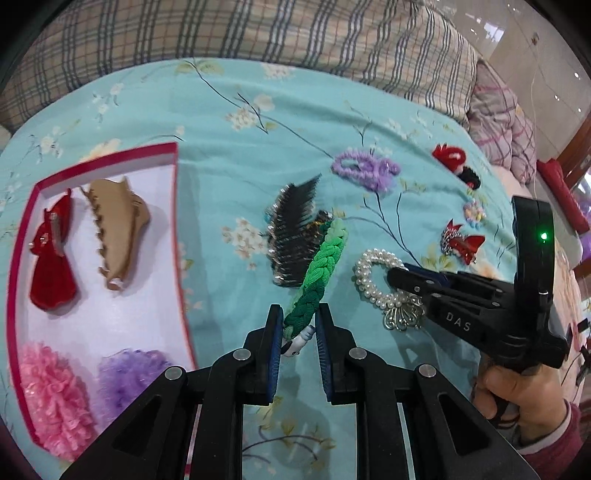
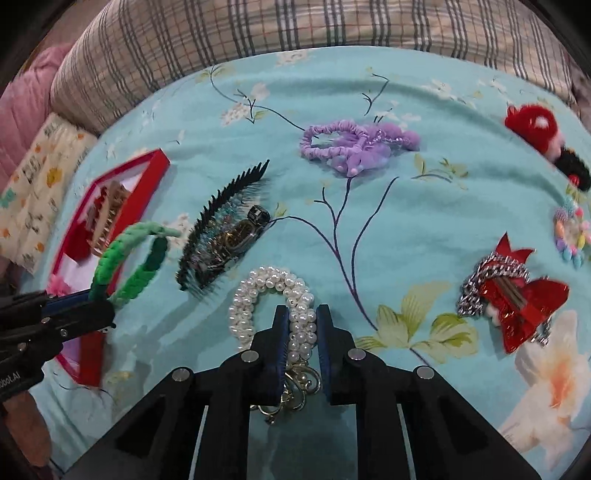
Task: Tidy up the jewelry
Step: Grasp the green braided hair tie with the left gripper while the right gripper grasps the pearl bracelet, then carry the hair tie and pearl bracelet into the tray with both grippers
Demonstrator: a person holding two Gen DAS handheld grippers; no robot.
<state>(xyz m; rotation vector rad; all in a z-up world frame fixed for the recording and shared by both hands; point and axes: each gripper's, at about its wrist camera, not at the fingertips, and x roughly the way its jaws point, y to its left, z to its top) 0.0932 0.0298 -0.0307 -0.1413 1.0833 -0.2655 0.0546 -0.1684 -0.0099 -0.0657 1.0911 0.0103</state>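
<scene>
My left gripper (image 1: 298, 320) is shut on a green braided hair tie (image 1: 318, 275) and holds it above the bedsheet; it also shows in the right wrist view (image 2: 127, 264). My right gripper (image 2: 302, 320) is shut on a pearl hair tie (image 2: 271, 295) with a silver charm, lying on the sheet; it also shows in the left wrist view (image 1: 373, 278). A red-rimmed white box (image 1: 103, 166) at the left holds a red clip (image 1: 51, 258), a tan claw clip (image 1: 120, 232), a pink scrunchie (image 1: 55, 398) and a purple scrunchie (image 1: 129, 376).
On the teal floral sheet lie a black feather clip (image 2: 221, 229), a purple hair tie (image 2: 351, 146), a red bow clip with chain (image 2: 513, 291), a red-and-black pompom tie (image 2: 543, 136) and a pastel bead piece (image 2: 570, 236). Plaid pillows (image 2: 295, 26) line the back.
</scene>
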